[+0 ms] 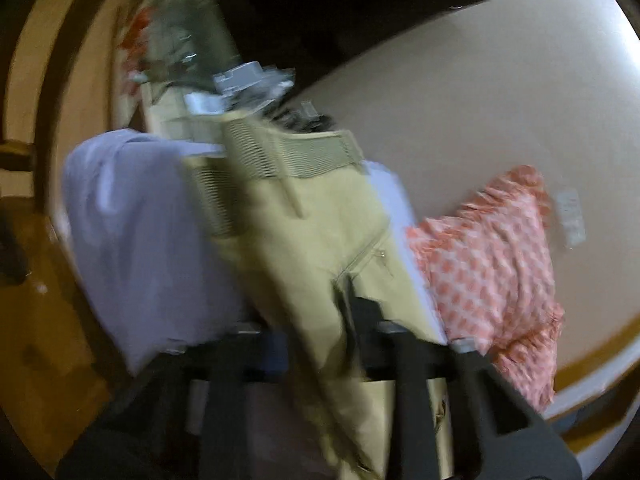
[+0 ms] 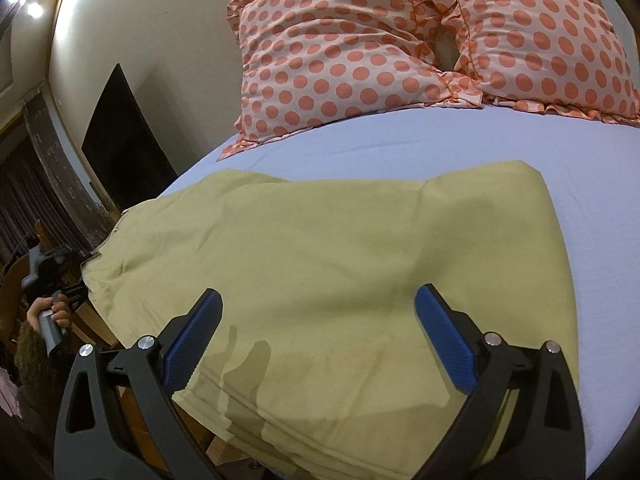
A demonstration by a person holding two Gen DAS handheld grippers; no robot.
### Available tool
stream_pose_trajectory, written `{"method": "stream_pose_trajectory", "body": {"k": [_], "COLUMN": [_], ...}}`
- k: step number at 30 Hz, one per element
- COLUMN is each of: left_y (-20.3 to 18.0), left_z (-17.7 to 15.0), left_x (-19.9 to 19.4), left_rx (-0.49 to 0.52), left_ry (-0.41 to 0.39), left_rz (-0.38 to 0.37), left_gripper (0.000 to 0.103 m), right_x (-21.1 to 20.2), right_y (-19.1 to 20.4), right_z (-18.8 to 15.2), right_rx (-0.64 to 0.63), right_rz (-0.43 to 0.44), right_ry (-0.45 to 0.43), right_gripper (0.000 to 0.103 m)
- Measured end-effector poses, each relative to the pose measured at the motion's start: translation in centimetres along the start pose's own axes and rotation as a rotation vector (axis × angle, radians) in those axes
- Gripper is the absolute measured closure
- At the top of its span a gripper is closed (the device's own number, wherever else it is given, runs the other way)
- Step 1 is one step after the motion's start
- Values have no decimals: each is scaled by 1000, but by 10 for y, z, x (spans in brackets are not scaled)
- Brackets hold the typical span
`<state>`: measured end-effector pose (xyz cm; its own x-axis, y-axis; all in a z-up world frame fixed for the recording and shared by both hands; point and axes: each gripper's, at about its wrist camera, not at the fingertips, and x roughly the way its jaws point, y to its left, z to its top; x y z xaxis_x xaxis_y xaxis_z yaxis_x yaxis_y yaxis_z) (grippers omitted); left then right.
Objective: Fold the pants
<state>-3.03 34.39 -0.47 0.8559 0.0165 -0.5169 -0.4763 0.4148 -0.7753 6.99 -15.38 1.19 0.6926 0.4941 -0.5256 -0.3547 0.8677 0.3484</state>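
The yellow-tan pants [image 2: 340, 256] lie flat across the lilac bed sheet [image 2: 600, 208], legs doubled over. My right gripper [image 2: 318, 300] hovers open just above them near the bed's near edge, blue pads [image 2: 444, 336] apart and empty. In the blurred left wrist view the pants [image 1: 320, 232] hang from my left gripper [image 1: 352, 308], which is shut on the fabric below the ribbed waistband [image 1: 288, 152]. The left gripper also shows at the left edge of the right wrist view [image 2: 48, 272], held in a hand beside the bed.
Two polka-dot pillows [image 2: 360, 52] sit at the head of the bed against the wall; one shows in the left wrist view [image 1: 492, 256]. A dark panel [image 2: 124, 140] stands at the wall left of the bed. Wooden furniture [image 2: 88, 320] is beside the bed.
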Motion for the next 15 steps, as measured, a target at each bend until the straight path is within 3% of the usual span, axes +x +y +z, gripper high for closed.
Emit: {"method": "stream_pose_trajectory", "body": {"k": [2,4,6,9,11,13,15], "left_y": [-19,-67,-113,-205,-260,-294,-305], "left_z": [0,-7,-15,-59,-117,-188,-266], "left_x": [-3,-7,-14,-21,-23,-26,-21], "left_rx": [103,314,481,780,1016,1225,1411], "left_ry": [-6,-45,-77,-83,-72,-4,134], "left_rz": [97,190,198,87,-18,-163,-291], "left_gripper": [90,92,93,93,93,92,91], "right_x": [-3,-12,-25,-48,-63,-79,-94], "right_y": [-3,-12,-25,-49,-64,-82,-98], "right_z": [1,4,9,15,17,16,14], "right_rx": [15,42,78,139,176,219,266], "right_rz": [15,10,-4,-50,-90,-126,-153], "right_ry": [-9,-40,-87,-157,-197,-238,-266], "right_gripper": [4,4,4,4,4,4,4]}}
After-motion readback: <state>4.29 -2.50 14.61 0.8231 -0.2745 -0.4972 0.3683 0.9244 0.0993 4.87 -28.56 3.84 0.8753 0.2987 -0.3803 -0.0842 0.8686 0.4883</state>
